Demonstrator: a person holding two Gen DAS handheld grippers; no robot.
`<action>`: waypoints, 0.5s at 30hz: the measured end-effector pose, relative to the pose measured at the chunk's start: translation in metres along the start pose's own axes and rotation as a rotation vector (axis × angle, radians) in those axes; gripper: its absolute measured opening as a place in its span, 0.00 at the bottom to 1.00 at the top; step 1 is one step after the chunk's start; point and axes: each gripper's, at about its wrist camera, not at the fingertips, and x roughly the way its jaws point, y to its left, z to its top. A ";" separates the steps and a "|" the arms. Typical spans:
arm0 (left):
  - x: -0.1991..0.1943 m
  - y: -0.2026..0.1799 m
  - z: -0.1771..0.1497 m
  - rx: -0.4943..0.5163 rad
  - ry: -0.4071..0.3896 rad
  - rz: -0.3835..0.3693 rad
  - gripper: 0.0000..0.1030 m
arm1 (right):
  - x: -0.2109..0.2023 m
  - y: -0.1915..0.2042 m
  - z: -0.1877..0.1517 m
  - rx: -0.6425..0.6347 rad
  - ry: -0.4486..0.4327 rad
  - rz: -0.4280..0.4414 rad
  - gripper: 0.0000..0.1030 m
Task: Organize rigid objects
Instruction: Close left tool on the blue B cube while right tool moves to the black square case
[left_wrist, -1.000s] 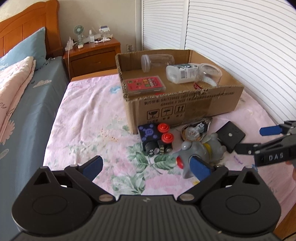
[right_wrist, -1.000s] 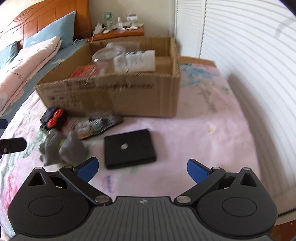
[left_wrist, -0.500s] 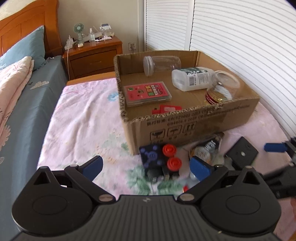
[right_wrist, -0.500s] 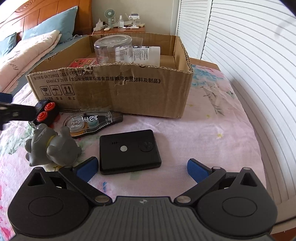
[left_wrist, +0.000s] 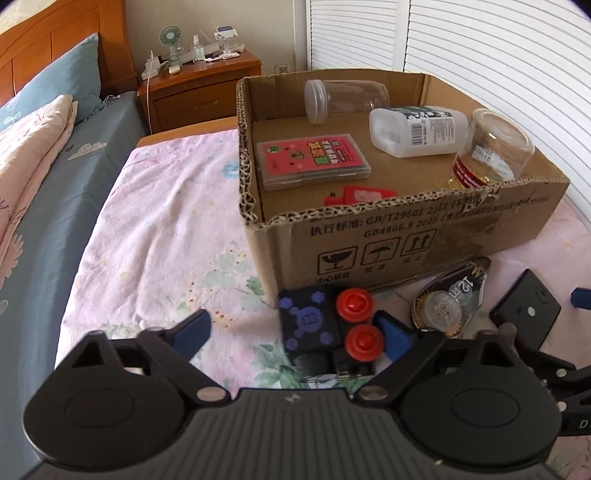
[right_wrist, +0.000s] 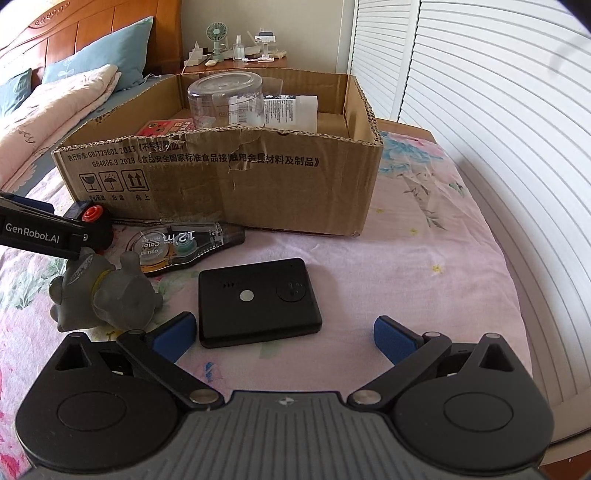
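A cardboard box (left_wrist: 424, 236) (right_wrist: 229, 177) stands on the pink bedspread and holds jars, a bottle and a red card case (left_wrist: 314, 160). In front of it lie a black toy with red knobs (left_wrist: 327, 332) (right_wrist: 92, 218), a correction tape dispenser (left_wrist: 450, 299) (right_wrist: 177, 247), a grey toy animal (right_wrist: 107, 291) and a flat black device (right_wrist: 258, 301) (left_wrist: 526, 308). My left gripper (left_wrist: 293, 332) is open, low over the black toy. My right gripper (right_wrist: 284, 332) is open and empty, just short of the flat black device.
A clear jar (left_wrist: 345, 98), a white bottle (left_wrist: 417, 131) and a red-labelled jar (left_wrist: 487, 153) lie in the box. A wooden nightstand (left_wrist: 201, 86) stands behind. White louvred doors (right_wrist: 498, 129) run along the right. A blue bed with pillows (left_wrist: 44, 122) lies left.
My left gripper has moved forward and up toward the box, over the black toy. My right gripper has drawn close to the flat black device. Both stay open.
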 end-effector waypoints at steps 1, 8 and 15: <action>-0.001 0.000 -0.001 -0.002 0.001 -0.006 0.74 | 0.000 0.000 0.000 0.000 -0.001 0.000 1.00; -0.001 -0.001 -0.001 -0.017 -0.003 -0.063 0.51 | 0.000 0.001 0.000 0.004 -0.003 -0.004 1.00; -0.011 0.008 -0.011 -0.023 0.008 -0.055 0.48 | -0.001 0.000 -0.002 -0.004 -0.010 0.002 1.00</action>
